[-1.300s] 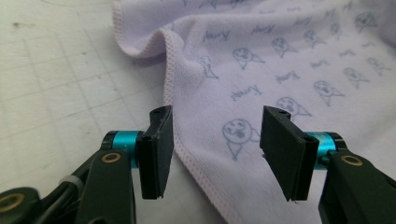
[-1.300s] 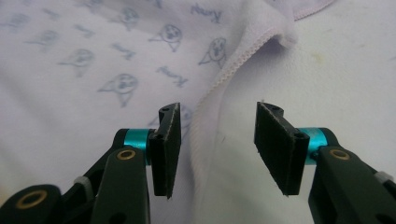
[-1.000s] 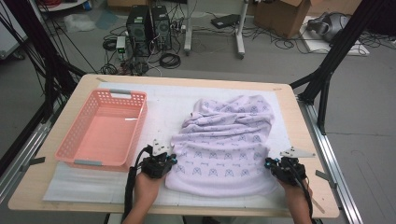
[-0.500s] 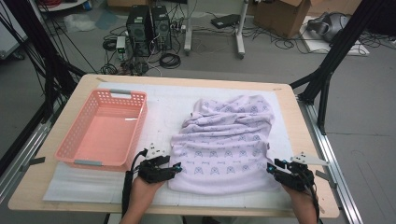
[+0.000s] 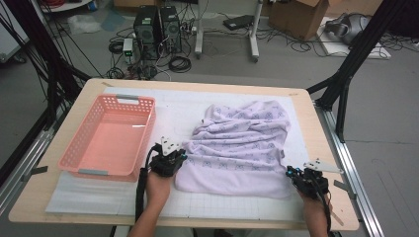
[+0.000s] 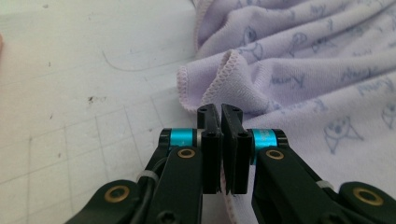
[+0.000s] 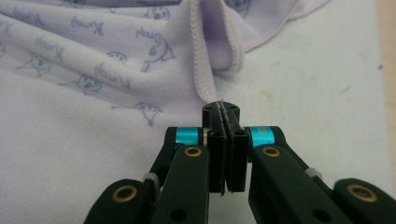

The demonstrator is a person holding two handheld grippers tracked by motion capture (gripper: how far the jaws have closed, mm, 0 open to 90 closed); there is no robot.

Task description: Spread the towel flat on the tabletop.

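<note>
A lilac cloth (image 5: 237, 148) with small printed figures lies rumpled on the white mat. My left gripper (image 5: 179, 159) sits at the cloth's left edge. Its jaws have just been closing and now pinch the stitched hem (image 6: 229, 70), seen in the left gripper view as my left gripper (image 6: 220, 112). My right gripper (image 5: 292, 174) is at the cloth's near right corner. Its jaws have also just been closing, and the right gripper (image 7: 220, 108) clamps the hem (image 7: 201, 70) of the cloth (image 7: 93, 102).
A pink slotted basket (image 5: 74, 143) stands on the left half of the mat (image 5: 168, 111), close beside my left hand. The wooden table's edge (image 5: 326, 143) runs along the right. Cables, computer towers and stands crowd the floor beyond the table.
The left gripper pulled back, then moved forward along the cloth's left edge. Both grippers' jaws opened and shut again on the hem. The right hand barely shifted.
</note>
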